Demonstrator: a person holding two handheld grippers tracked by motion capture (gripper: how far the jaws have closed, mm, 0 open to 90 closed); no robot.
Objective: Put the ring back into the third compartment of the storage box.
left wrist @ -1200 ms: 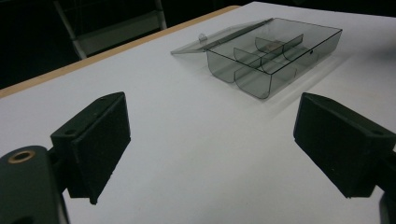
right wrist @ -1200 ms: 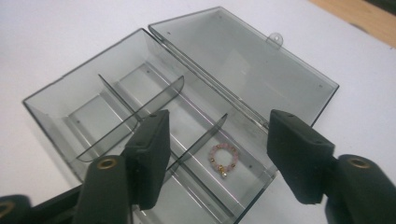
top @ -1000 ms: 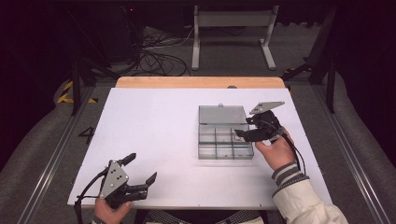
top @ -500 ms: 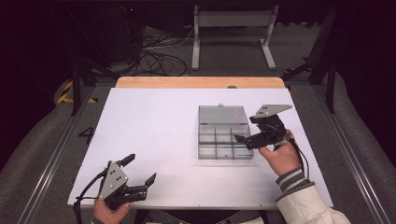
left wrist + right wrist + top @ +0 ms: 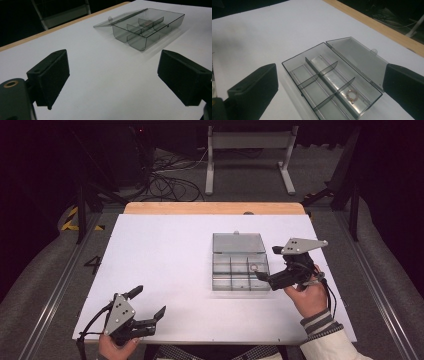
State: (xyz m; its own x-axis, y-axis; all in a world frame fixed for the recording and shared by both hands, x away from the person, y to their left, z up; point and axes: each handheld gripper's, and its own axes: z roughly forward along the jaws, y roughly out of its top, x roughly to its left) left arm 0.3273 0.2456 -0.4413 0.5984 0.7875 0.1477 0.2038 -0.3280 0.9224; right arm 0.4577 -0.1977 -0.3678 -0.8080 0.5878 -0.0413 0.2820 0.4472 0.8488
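**Ring in the box, both grippers empty**

A clear smoky compartment box [image 5: 239,269] sits on the white table [image 5: 165,255], a little right of the table's middle in the high view, with its lid [image 5: 237,242] folded flat open at the box's 12 o'clock side. Dividers split the box into small cells. A small pinkish ring [image 5: 352,96] lies on the floor of one cell: in the high view it is the cell at the box's 3 o'clock corner, nearest the lid hinge; in the right gripper view it lies low and right of centre, just beside the hinge wall.

The right gripper [image 5: 268,265] hovers just off the box's 3 o'clock edge, held in the person's hand [image 5: 307,296]. Its jaws have just been opening and now stand wide apart with nothing between them.

The left gripper [image 5: 148,304] is at the table's 7 o'clock corner, well apart from the box. Its jaws are also spread wide and empty, the box lying far off toward 1 o'clock in the left gripper view.
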